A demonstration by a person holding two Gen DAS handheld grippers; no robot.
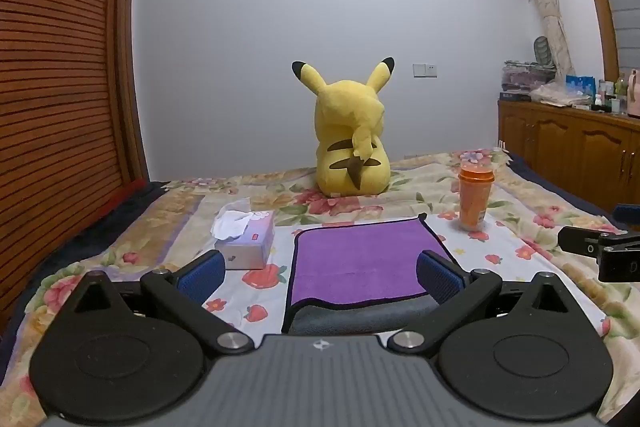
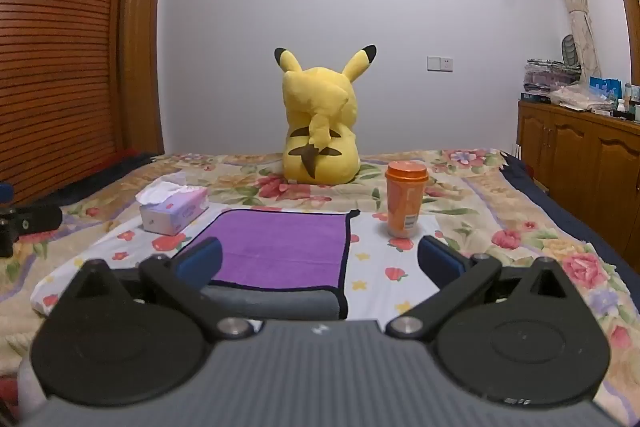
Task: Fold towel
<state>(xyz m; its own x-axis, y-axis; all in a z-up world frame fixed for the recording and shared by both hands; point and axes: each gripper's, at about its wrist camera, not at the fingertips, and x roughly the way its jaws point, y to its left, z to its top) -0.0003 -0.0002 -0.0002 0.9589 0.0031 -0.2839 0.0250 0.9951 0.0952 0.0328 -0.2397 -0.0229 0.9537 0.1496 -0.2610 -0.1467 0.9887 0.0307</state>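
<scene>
Near the front edge of the bed [image 1: 168,211], on a white strawberry-print cloth [image 1: 492,247], lies the purple towel [image 1: 360,259], flat, with a dark binding and a grey strip showing along its near edge, as if that edge is already turned over. Both tools hover just short of it, touching nothing: the left gripper [image 1: 320,273] has its jaws spread wide astride the towel's near edge, and the right gripper [image 2: 320,261] has its jaws equally wide, facing the towel's near right corner. I judge the folding to be between grasps, with a further fold to come. The next move calls for each gripper to drop onto a near corner, pinch the layers together, and carry them toward the far edge. A tissue box [image 1: 244,241] sits just left of the towel and an orange cup [image 1: 475,195] beyond its far right corner; a yellow plush toy [image 1: 350,139] sits farther back, well apart.
</scene>
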